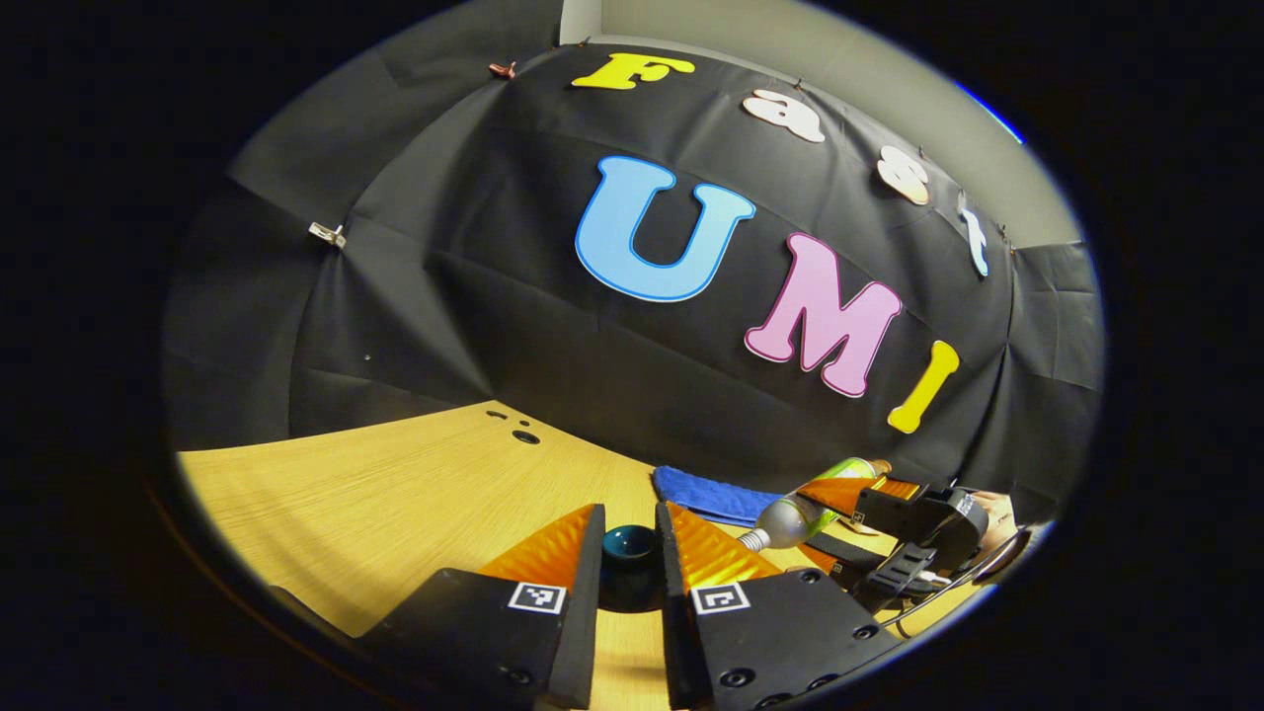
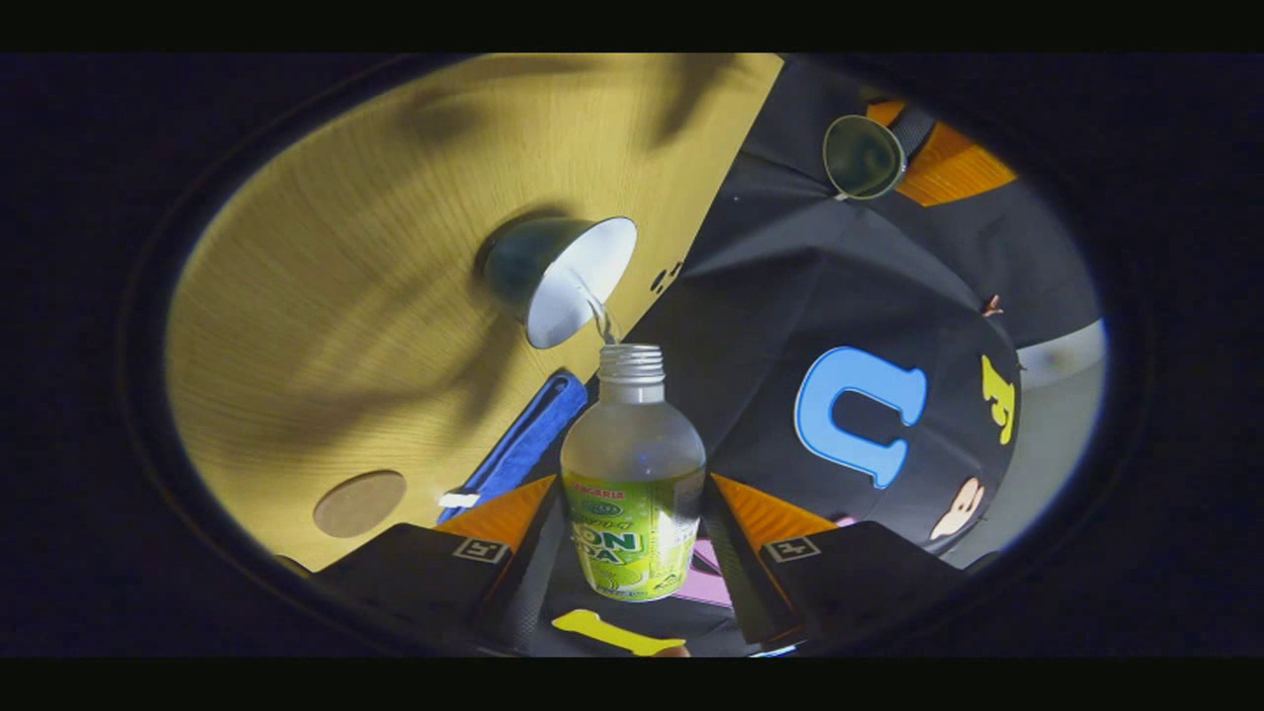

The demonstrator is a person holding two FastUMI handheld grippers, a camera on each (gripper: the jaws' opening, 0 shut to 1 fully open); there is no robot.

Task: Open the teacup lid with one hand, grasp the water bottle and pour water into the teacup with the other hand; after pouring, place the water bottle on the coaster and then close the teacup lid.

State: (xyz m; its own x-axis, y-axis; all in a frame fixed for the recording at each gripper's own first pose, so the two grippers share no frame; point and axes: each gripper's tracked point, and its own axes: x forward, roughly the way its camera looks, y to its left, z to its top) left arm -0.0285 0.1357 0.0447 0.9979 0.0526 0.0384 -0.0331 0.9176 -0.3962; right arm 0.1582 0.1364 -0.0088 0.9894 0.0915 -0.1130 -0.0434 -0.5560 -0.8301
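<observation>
In the right gripper view my right gripper (image 2: 632, 489) is shut on a clear water bottle (image 2: 632, 464) with a green label. The bottle is tipped, its open mouth toward the teacup (image 2: 568, 276), a dark cup with a white inside standing on the table. A thin stream of water (image 2: 604, 321) runs from the mouth into the cup. In the left gripper view my left gripper (image 1: 630, 513) is shut on the dark teal teacup lid (image 1: 630, 548), held in the air. The lid (image 2: 862, 156) also appears above the cup in the right gripper view. A round brown coaster (image 2: 359, 504) lies on the table.
A folded blue cloth (image 1: 711, 494) lies on the wooden table (image 1: 395, 494) near the booth wall, beside the cup. The other gripper (image 1: 918, 533) with the tilted bottle (image 1: 800, 513) sits at the right of the left gripper view. Small holes (image 1: 523, 434) mark the table's far edge.
</observation>
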